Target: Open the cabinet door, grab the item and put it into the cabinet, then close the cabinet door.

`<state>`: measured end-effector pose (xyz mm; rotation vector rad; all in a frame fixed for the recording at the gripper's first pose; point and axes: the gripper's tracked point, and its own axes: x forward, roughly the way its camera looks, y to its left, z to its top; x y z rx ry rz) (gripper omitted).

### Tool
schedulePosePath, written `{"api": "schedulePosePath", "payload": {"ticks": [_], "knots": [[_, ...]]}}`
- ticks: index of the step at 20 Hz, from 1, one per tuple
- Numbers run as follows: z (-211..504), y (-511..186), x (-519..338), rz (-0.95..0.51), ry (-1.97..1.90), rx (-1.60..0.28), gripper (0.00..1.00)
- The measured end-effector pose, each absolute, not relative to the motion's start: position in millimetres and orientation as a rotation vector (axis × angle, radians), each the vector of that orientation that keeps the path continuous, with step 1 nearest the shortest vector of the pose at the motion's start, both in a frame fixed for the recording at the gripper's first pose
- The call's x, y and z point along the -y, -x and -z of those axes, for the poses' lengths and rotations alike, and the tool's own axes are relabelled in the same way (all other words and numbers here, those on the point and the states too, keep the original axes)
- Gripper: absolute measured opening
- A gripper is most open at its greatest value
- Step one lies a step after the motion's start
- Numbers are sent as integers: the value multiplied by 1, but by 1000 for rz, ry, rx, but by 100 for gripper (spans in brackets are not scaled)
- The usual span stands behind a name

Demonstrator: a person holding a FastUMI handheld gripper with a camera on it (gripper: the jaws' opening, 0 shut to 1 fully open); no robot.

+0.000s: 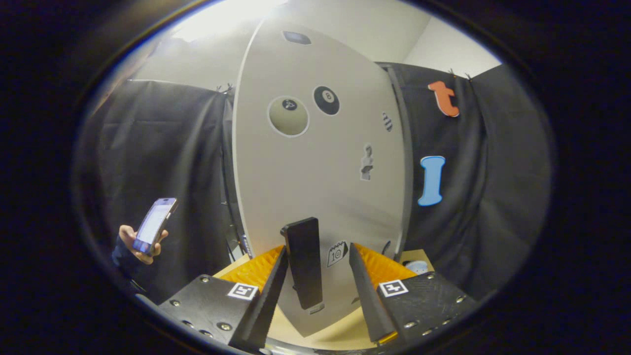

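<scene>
Spread apart, the claw point(318, 276) has the cabinet door's dark handle point(303, 261) between its fingers, the right one clear of it. Behind stands the pale door point(315, 187), its stickers showing, on the table point(340, 333).

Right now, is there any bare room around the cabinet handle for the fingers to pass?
The open gripper straddles the black handle on the cabinet door. The wider gap lies between handle and right finger, over bare door; the left finger sits nearly against the handle.

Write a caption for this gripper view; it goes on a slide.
Open tool straddling the black bar handle of the sticker-covered white cabinet door, left finger touching it, right finger apart.
</scene>
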<state>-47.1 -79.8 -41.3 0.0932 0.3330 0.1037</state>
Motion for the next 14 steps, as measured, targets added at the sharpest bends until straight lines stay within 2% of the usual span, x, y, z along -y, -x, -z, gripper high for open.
{"api": "schedulePosePath", "payload": {"ticks": [8, 14], "knots": [[66, -23, 21, -213, -144, -340, 82], [70, -61, 0, -180, -110, -310, 83]]}}
